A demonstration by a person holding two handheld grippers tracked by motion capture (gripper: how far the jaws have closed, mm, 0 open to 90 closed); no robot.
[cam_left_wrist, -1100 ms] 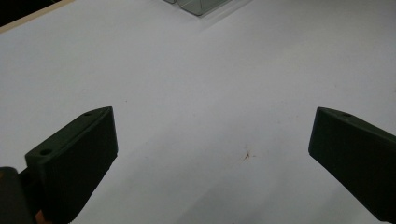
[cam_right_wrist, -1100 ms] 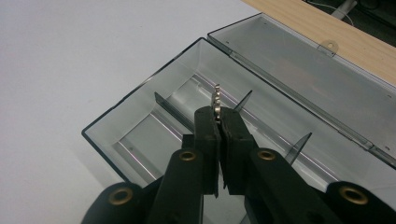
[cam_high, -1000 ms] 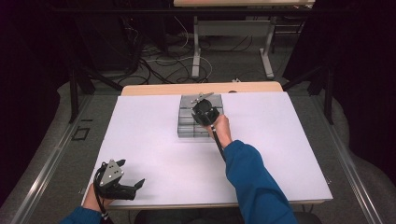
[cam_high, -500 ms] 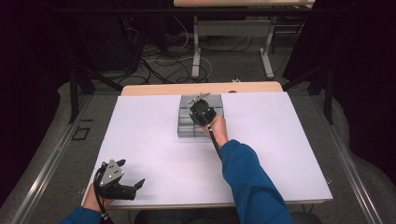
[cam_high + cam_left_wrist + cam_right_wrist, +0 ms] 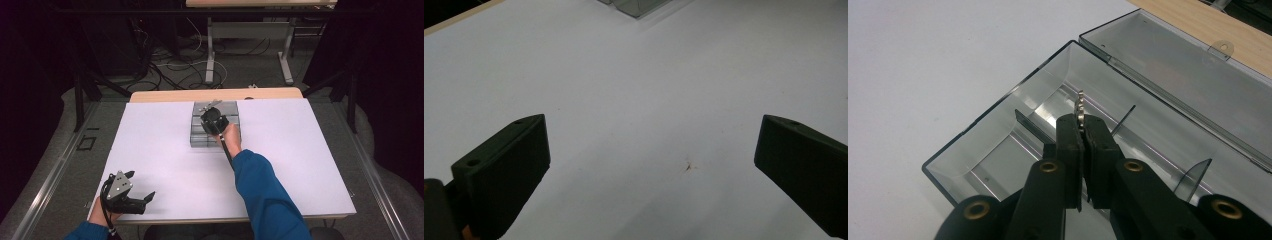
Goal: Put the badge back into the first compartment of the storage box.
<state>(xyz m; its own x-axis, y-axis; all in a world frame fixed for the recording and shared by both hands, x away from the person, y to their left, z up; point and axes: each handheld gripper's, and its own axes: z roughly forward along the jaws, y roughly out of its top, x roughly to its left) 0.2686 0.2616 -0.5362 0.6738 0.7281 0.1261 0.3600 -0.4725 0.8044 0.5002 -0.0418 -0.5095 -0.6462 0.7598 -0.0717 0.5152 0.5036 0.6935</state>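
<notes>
My right gripper (image 5: 1082, 134) is clamped on a small toothed metal bit (image 5: 1080, 111), and it's crept further over the clear box (image 5: 998, 150) w/ dividers. Drop's prob next. Left gripper (image 5: 137, 192) sits wide open, well short of the box.

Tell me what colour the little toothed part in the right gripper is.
Silvery metal, clearest in the right gripper view.

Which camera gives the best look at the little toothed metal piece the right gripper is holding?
The right gripper view: the toothed metal piece sticks up between the shut jaws, over the clear plastic case. In the high view, it is too small to tell.
</notes>
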